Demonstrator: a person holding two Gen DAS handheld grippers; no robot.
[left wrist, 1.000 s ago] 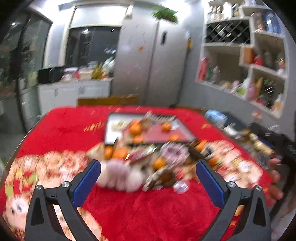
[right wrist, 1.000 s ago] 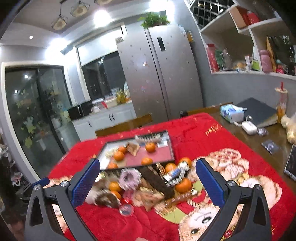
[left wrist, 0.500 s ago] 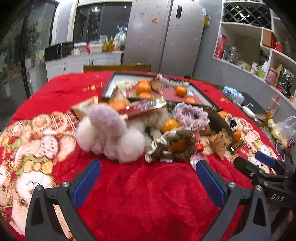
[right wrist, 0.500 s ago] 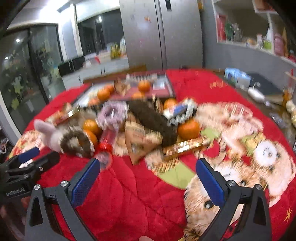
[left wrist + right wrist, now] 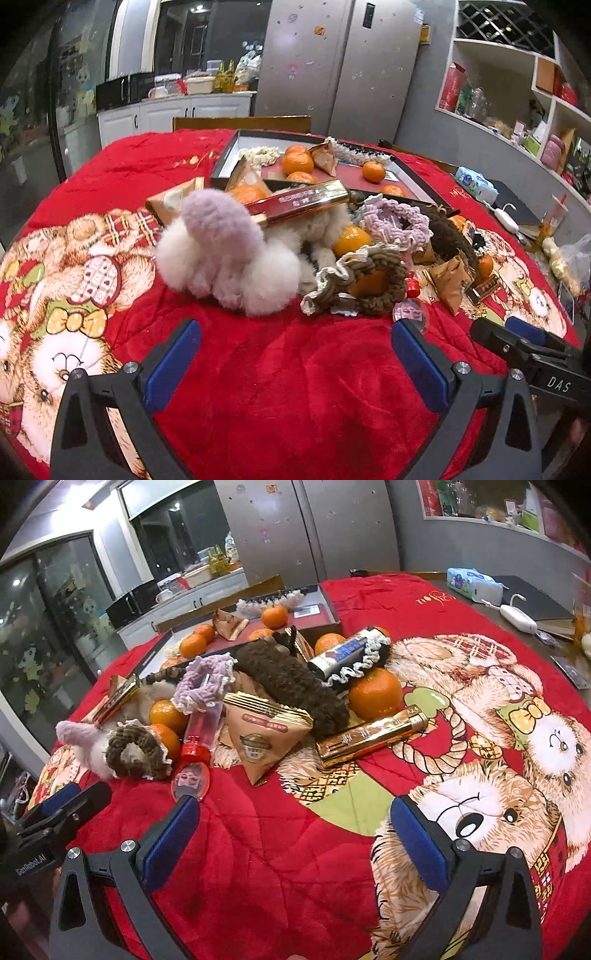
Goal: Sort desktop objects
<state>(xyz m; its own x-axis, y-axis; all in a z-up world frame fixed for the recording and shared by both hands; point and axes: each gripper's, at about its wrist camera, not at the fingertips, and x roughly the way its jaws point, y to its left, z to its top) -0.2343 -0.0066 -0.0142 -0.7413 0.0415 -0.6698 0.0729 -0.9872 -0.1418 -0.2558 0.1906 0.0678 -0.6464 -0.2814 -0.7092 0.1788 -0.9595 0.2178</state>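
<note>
A silver fridge (image 5: 340, 62) stands behind white cabinets (image 5: 173, 114) and wall shelves (image 5: 517, 92)

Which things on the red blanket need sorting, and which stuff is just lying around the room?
To sort: fluffy pom-pom toy, brown scrunchie, purple scrunchie, oranges, gold box, paper snack packet, going with the black tray.

Just lying about: tissue pack, white charger, fridge, shelf jars.

your table wears a red bear-print blanket (image 5: 424, 602); on it lie a black tray (image 5: 225, 158), tangerines (image 5: 375, 694), scrunchies (image 5: 205, 681), snack packets (image 5: 264, 738).
</note>
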